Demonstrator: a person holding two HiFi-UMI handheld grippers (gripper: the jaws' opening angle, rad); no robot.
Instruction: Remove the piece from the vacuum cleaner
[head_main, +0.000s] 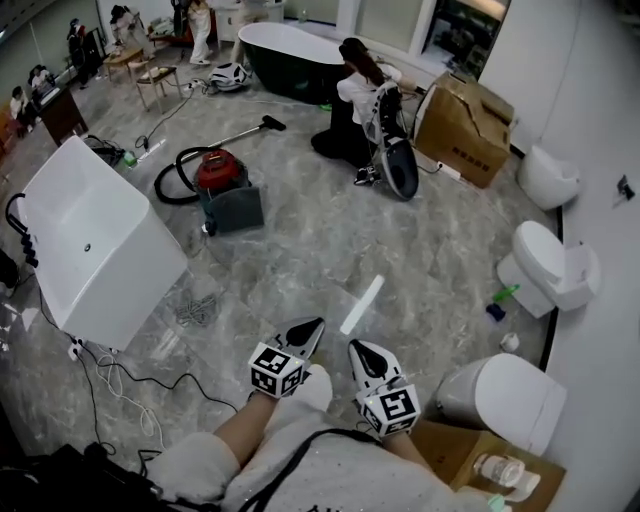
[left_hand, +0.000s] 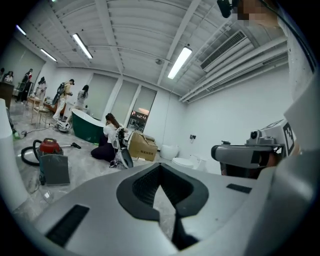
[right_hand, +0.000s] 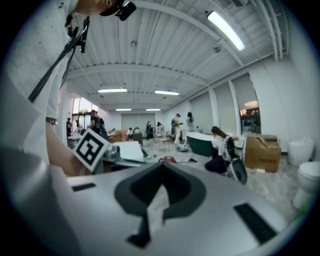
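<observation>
A red canister vacuum cleaner (head_main: 218, 170) stands on the marble floor well ahead of me, its black hose looped at its left and its wand (head_main: 240, 135) lying beyond it. A grey boxy piece (head_main: 232, 208) sits against its front. The vacuum also shows small in the left gripper view (left_hand: 48, 146) and the right gripper view (right_hand: 168, 160). Both grippers are close to my body, far from the vacuum. My left gripper (head_main: 314, 326) is shut with nothing in it. My right gripper (head_main: 356, 347), beside it, is shut and empty too.
A white bathtub (head_main: 95, 240) stands at the left, with cables (head_main: 120, 385) trailing in front of it. A white strip (head_main: 362, 304) lies just ahead. Toilets (head_main: 545, 265) line the right wall. A person (head_main: 355, 100) kneels by a cardboard box (head_main: 465, 125) and a dark bathtub (head_main: 290, 55).
</observation>
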